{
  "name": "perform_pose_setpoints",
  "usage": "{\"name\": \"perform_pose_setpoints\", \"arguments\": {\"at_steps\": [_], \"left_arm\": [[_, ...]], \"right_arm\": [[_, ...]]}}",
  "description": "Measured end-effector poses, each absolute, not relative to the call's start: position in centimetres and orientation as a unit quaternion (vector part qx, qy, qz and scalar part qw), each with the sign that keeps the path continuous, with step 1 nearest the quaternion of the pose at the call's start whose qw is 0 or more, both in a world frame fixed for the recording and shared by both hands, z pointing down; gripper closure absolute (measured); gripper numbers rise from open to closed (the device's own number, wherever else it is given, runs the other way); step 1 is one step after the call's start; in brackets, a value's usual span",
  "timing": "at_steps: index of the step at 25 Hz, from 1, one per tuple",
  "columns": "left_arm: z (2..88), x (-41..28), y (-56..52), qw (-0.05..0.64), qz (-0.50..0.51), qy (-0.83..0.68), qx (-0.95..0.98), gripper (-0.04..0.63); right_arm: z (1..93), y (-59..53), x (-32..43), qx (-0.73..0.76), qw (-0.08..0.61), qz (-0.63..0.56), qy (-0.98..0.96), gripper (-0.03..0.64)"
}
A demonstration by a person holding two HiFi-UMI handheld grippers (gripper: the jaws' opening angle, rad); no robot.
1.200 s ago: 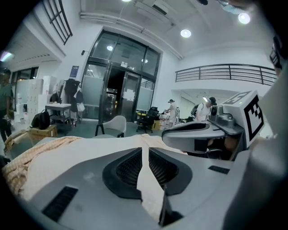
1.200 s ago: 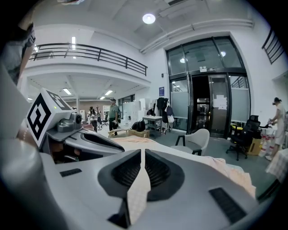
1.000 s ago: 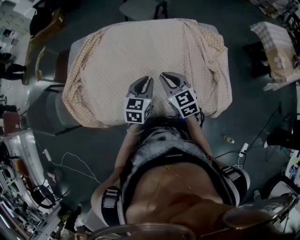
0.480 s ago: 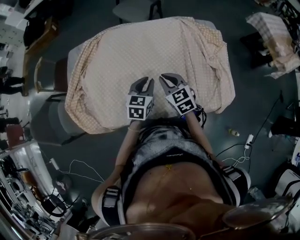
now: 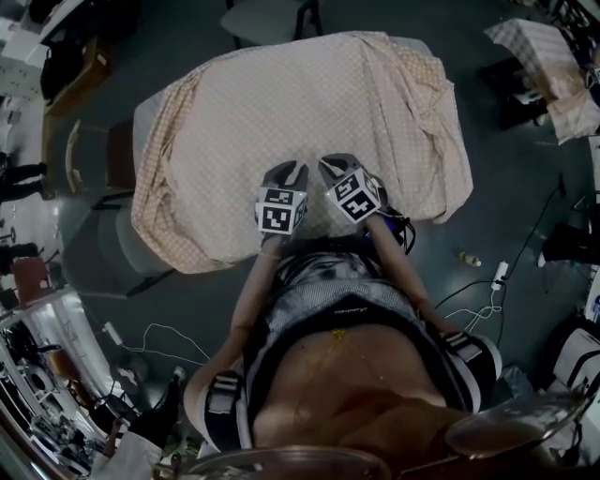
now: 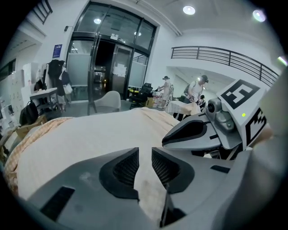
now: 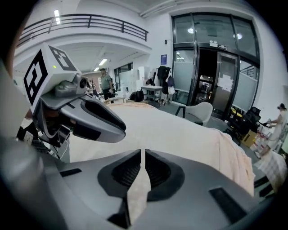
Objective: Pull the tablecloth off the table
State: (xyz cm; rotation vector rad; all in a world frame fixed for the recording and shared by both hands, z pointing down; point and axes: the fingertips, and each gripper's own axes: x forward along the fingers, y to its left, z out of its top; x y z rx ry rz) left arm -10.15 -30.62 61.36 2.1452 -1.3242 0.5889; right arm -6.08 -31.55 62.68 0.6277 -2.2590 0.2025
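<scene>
A beige checked tablecloth (image 5: 300, 103) covers the whole table and hangs crumpled over its sides. Both grippers are low over its near edge, side by side, pointing away from me and downward. My left gripper (image 5: 287, 170) (image 6: 145, 150) has a narrow gap between its jaws, which have just been opening; cloth (image 6: 90, 130) shows through the gap, but the pads do not press on it. My right gripper (image 5: 334, 163) (image 7: 142, 152) has its jaws together, with only a sliver of cloth (image 7: 180, 130) visible past them. Each gripper view shows the other gripper beside it.
Chairs stand to the table's left (image 5: 94, 155) and at its far end (image 5: 267, 14). Another cloth-covered table (image 5: 553, 56) is at the upper right. A cable (image 5: 487, 281) and a small bottle (image 5: 469, 258) lie on the floor on the right. People stand in the background (image 6: 200, 87).
Both grippers have sunk toward the near edge of the tablecloth and tilted further downward. The left jaws have parted slightly. The cloth has not moved.
</scene>
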Motion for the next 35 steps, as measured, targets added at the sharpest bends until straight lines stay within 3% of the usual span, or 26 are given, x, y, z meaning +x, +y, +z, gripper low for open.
{"name": "perform_pose_setpoints", "arguments": {"at_steps": [11, 20, 24, 27, 35], "left_arm": [[67.7, -10.2, -28.9, 0.305, 0.307, -0.443, 0.785, 0.471], [75.1, -8.9, -25.5, 0.341, 0.417, -0.344, 0.769, 0.399], [78.2, -6.4, -23.4, 0.316, 0.465, -0.297, 0.772, 0.373], [78.6, -6.1, -23.6, 0.274, 0.496, -0.301, 0.767, 0.373], [78.7, -5.9, -24.2, 0.275, 0.517, -0.294, 0.755, 0.4]], "right_arm": [[70.0, -29.6, -4.9, 0.215, 0.474, 0.113, -0.847, 0.535], [71.9, -28.1, -2.9, 0.225, 0.5, 0.146, -0.823, 0.448], [72.4, -27.8, -1.9, 0.225, 0.509, 0.16, -0.815, 0.429], [72.6, -27.4, -1.8, 0.219, 0.515, 0.164, -0.813, 0.422], [73.0, -26.9, -1.5, 0.216, 0.52, 0.173, -0.808, 0.42]]}}
